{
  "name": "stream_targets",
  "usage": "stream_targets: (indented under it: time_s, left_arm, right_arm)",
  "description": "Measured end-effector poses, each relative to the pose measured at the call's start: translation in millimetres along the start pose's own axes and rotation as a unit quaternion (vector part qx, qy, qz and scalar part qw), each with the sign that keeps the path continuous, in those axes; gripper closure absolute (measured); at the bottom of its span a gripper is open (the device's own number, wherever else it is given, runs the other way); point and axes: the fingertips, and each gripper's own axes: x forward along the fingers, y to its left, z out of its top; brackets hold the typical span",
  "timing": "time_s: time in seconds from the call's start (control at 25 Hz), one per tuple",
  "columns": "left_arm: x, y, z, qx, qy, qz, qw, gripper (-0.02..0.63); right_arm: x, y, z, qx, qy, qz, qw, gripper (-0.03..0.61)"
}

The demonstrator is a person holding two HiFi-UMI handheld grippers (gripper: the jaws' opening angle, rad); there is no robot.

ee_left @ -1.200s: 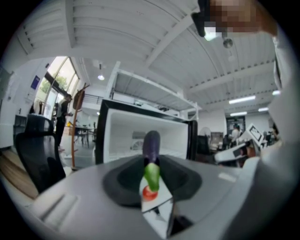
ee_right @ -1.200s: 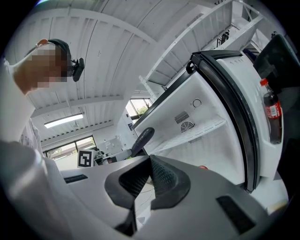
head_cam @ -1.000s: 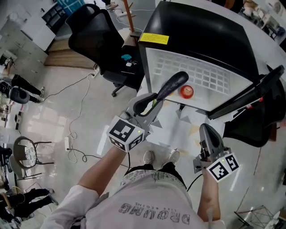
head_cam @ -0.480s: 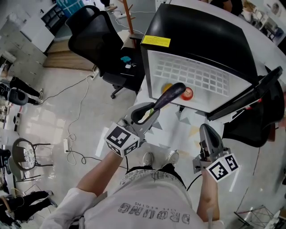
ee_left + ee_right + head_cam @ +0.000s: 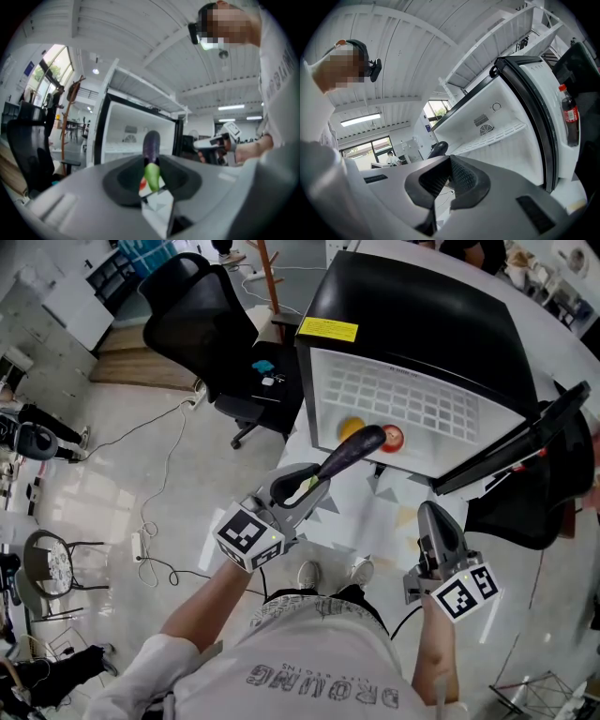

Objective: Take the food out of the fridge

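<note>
Your left claw (image 5: 316,476) clamps the eggplant (image 5: 352,447) by its green stem end, the glossy, likely slippery body jutting ahead; your right claw (image 5: 434,513) is closed, empty.

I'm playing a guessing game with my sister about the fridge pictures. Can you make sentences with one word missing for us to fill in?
1. The purple vegetable clamped in the left gripper is an ____.
2. The door of the black fridge is ____.
3. The right gripper has its jaws together and holds ____.
4. The round food beside the orange one inside the fridge is coloured ____.

Missing words: eggplant; open; nothing; red.
</note>
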Motion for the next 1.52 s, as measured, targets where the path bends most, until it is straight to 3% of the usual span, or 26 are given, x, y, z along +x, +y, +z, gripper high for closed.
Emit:
stream_targets:
  time_s: [1.52]
  left_arm:
    - [11, 0, 1, 0.003, -0.002, -0.011, 0.9999, 0.508]
  right_arm:
    - [16, -7, -2, -0.008, 0.015, 0.011, 1.000, 0.591]
